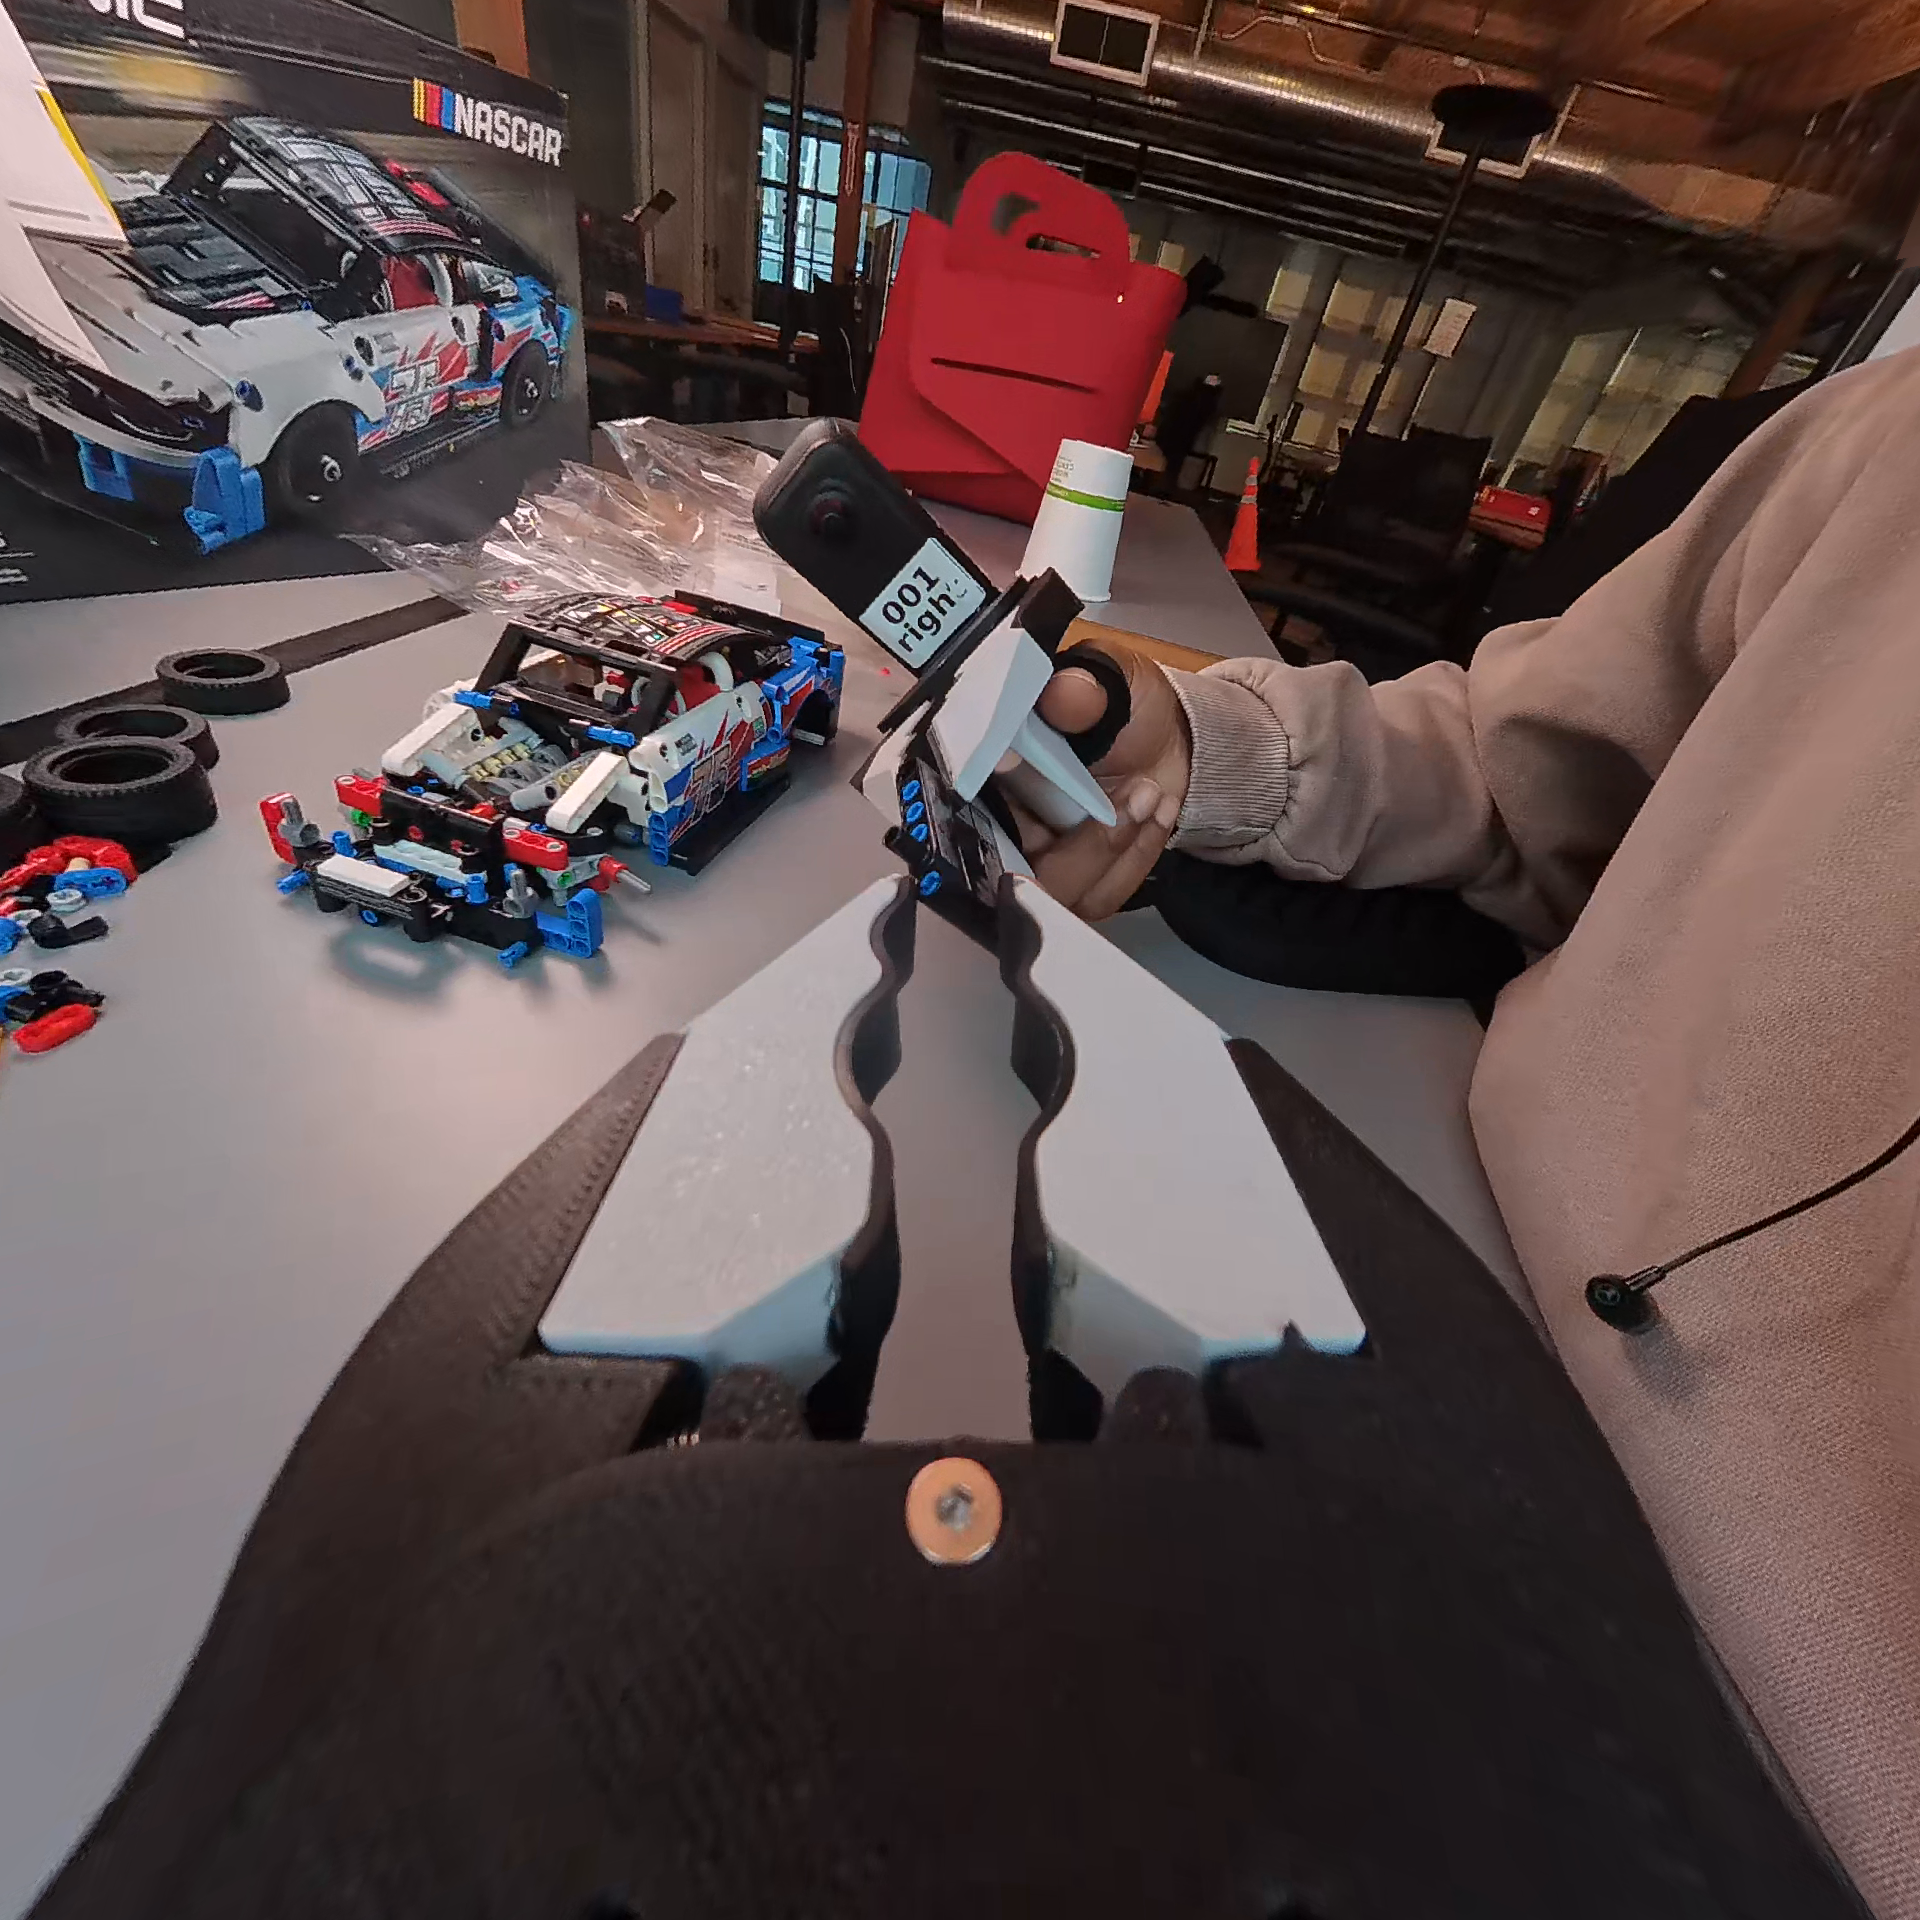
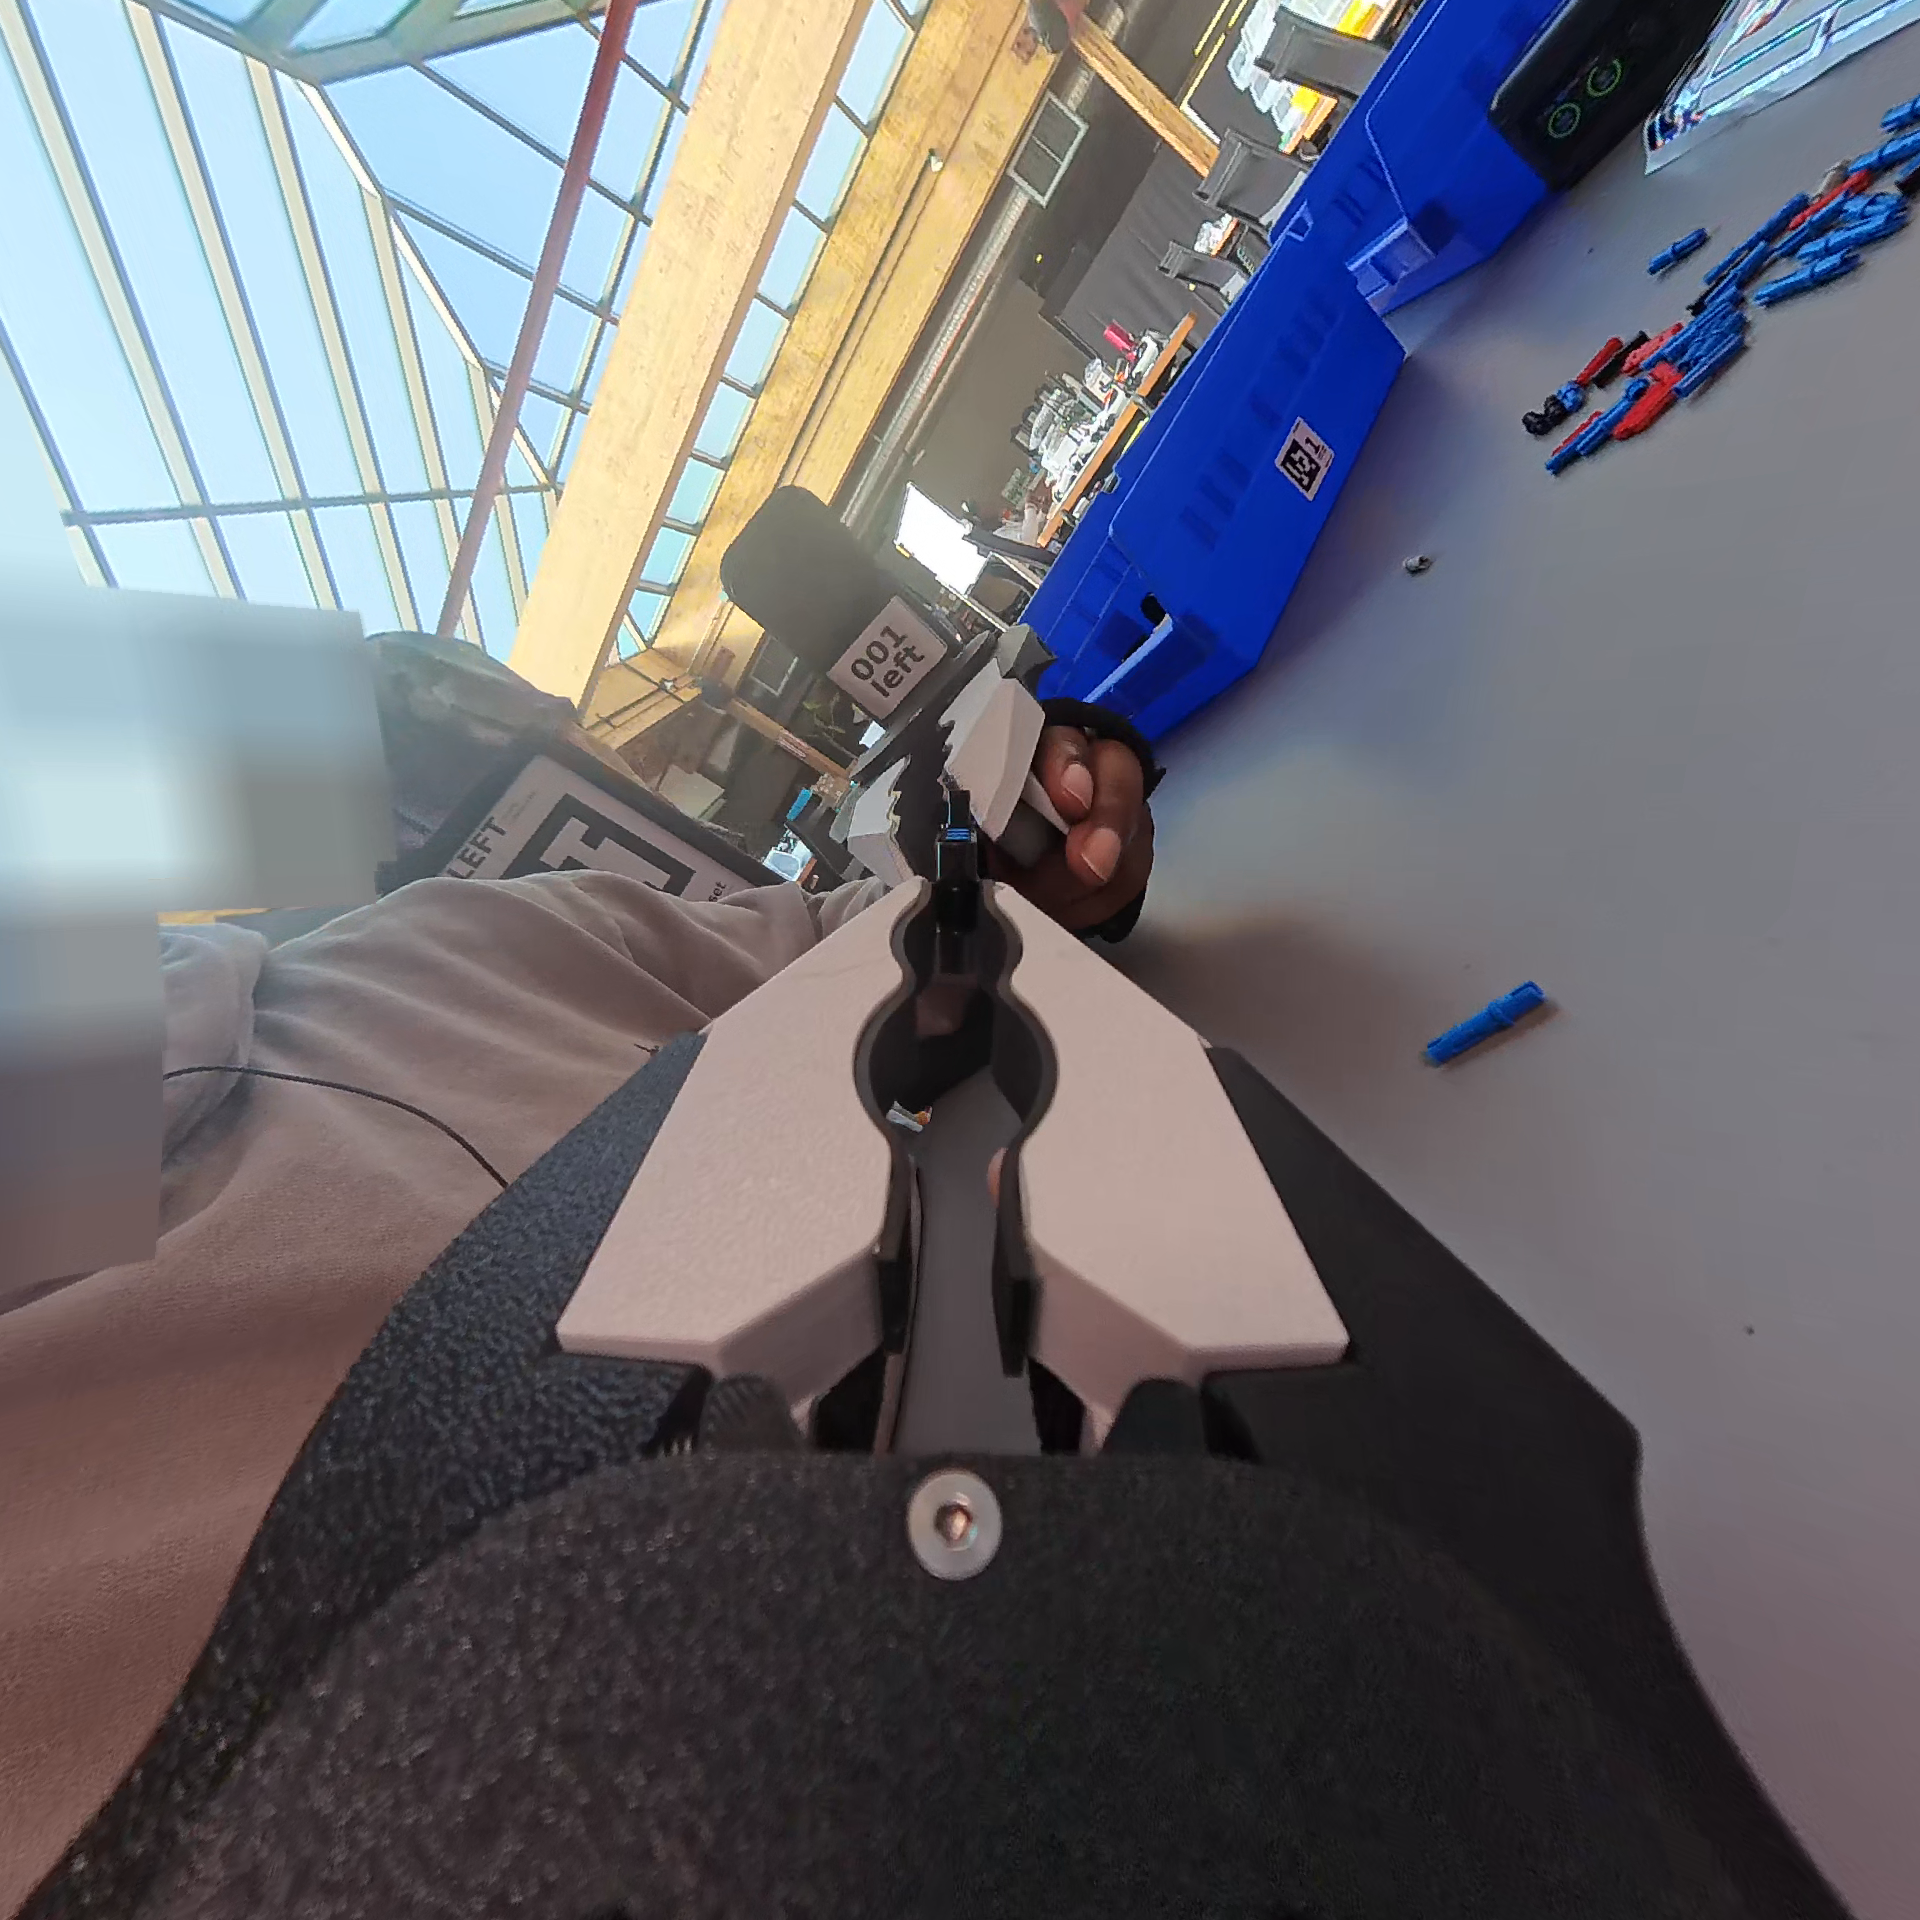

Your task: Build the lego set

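Observation:
A partly built white, blue and red Lego race car [image 1: 582,769] stands on the grey table [image 1: 260,1143], its front chassis bare. My left gripper [image 1: 961,896] and my right gripper [image 2: 956,899] meet tip to tip above the table, right of the car. Both are closed on one small black Lego piece with blue pins [image 1: 956,831], each at one end. The piece also shows in the right wrist view [image 2: 951,930], between my right fingers. The part of it between the pads is hidden.
Black tyres [image 1: 120,774] and loose small parts [image 1: 62,883] lie left of the car. The set's box [image 1: 281,312], clear plastic bags [image 1: 623,530], a red bag [image 1: 1013,332] and a paper cup [image 1: 1081,509] stand behind. Blue bins [image 2: 1247,499], scattered pins [image 2: 1704,312], one stray blue pin [image 2: 1486,1023].

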`<state>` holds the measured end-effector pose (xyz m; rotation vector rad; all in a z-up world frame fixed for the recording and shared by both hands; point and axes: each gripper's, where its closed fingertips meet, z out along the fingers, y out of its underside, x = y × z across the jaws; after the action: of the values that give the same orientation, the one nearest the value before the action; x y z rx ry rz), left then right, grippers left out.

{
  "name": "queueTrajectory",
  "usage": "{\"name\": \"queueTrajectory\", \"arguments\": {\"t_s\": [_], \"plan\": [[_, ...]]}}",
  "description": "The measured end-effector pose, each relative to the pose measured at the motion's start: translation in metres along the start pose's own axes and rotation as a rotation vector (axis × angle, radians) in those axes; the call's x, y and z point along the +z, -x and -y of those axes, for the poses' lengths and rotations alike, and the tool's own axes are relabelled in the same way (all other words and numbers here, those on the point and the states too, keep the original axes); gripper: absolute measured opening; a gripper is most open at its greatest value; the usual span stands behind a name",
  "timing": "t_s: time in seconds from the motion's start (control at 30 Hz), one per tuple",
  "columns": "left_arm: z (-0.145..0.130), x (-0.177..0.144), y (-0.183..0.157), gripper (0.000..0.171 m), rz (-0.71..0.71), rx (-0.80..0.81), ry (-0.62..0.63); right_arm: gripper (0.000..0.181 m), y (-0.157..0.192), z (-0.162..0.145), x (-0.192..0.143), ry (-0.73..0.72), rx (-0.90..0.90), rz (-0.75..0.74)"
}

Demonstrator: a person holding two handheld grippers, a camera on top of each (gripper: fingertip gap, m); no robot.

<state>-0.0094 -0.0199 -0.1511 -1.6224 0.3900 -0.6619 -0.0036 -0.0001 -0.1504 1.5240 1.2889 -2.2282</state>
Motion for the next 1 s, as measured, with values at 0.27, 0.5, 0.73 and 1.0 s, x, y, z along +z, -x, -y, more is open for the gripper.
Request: {"name": "queueTrajectory", "arguments": {"t_s": [0.27,0.5,0.73,1.0], "plan": [[0.005,-0.003,0.005,0.013,-0.007,-0.088,-0.04,0.004,-0.001,0.004,-0.001,-0.032,0.022,0.006],[0.002,-0.004,0.007,0.016,-0.072,-0.252,-0.032,0.004,-0.001,0.004,-0.001,-0.03,0.018,0.01],[-0.003,0.003,0.007,0.007,-0.087,-0.387,-0.022,0.005,-0.004,0.004,0.001,-0.022,-0.079,-0.049],[0.015,-0.001,0.017,0.005,-0.152,-0.7,-0.223,0.019,0.004,0.014,0.008,-0.065,-0.297,-0.129]]}}
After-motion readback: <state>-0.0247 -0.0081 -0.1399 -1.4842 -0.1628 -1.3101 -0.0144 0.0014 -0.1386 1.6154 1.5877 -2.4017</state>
